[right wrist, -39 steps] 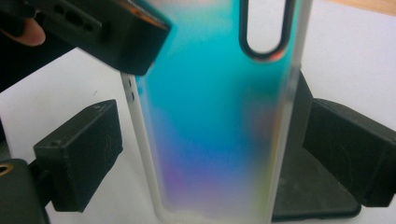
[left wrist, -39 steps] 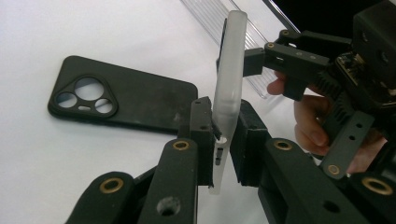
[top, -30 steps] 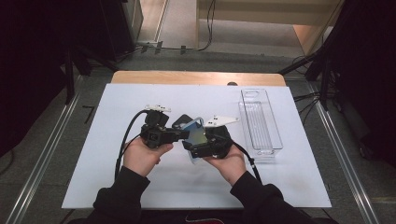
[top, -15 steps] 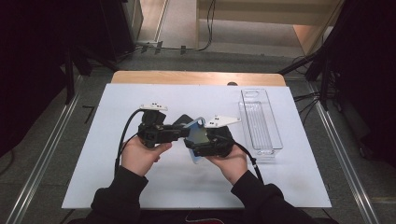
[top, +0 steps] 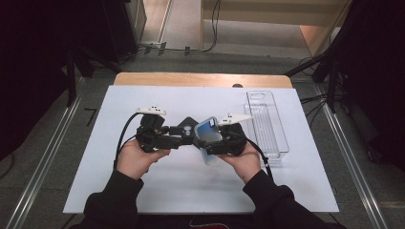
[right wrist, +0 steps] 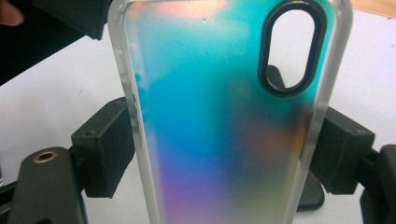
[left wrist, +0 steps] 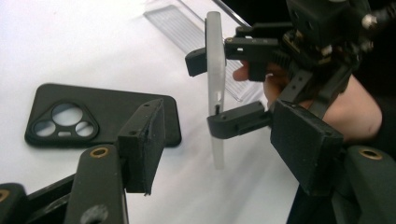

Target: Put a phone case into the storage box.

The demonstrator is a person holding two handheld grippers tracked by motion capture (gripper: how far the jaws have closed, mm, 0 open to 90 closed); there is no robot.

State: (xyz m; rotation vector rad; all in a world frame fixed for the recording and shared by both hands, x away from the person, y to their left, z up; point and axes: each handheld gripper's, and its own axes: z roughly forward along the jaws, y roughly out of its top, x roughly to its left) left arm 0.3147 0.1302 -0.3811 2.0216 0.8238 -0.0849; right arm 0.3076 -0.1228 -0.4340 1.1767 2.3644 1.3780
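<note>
While clear tray sits bare, right tongs pinch iridescent case; left tongs spread, just opening.

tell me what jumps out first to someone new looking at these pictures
The iridescent phone case, shimmering teal and pink with frosted edges, stands clamped across its width in the right tool at mid-table. Facing it, the left tool has just been opening, with nothing between its pads. A black phone case lies flat on the white table behind.
</note>
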